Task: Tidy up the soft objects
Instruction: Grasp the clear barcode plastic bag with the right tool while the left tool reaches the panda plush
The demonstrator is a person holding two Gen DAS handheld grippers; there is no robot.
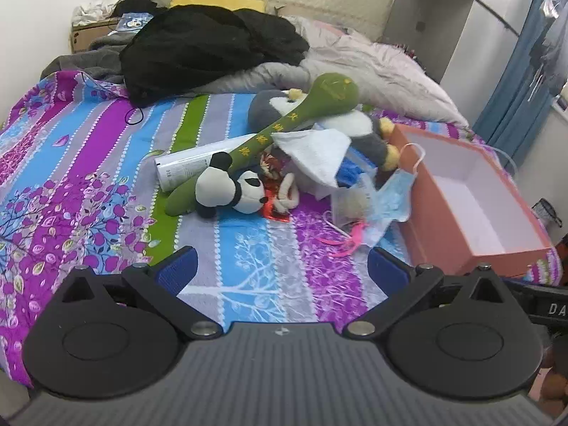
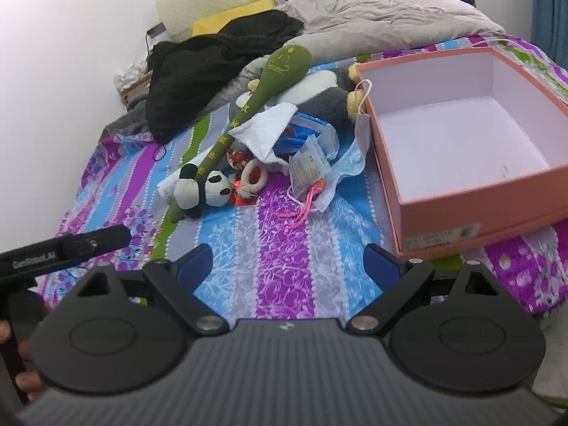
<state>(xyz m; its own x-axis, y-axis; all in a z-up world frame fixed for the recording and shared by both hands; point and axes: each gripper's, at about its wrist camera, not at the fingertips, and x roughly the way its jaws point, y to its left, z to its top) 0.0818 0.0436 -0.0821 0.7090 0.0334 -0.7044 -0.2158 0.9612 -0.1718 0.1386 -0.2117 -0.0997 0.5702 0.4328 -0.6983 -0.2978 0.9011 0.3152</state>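
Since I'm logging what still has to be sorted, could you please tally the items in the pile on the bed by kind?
Plush toys: 3 (panda, green club, grey penguin)
Face masks: 1 (blue mask)
Cloths: 1 (white cloth)
Tubes: 1 (white tube)
Boxes: 1 (orange box, nothing inside)
Total: 7, not counting small wrappers I cannot identify.

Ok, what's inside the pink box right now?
Nothing visible: the pink box shows a bare white floor and walls. Its near wall hides a strip of floor right behind it. A blue face mask rests against its outer side.
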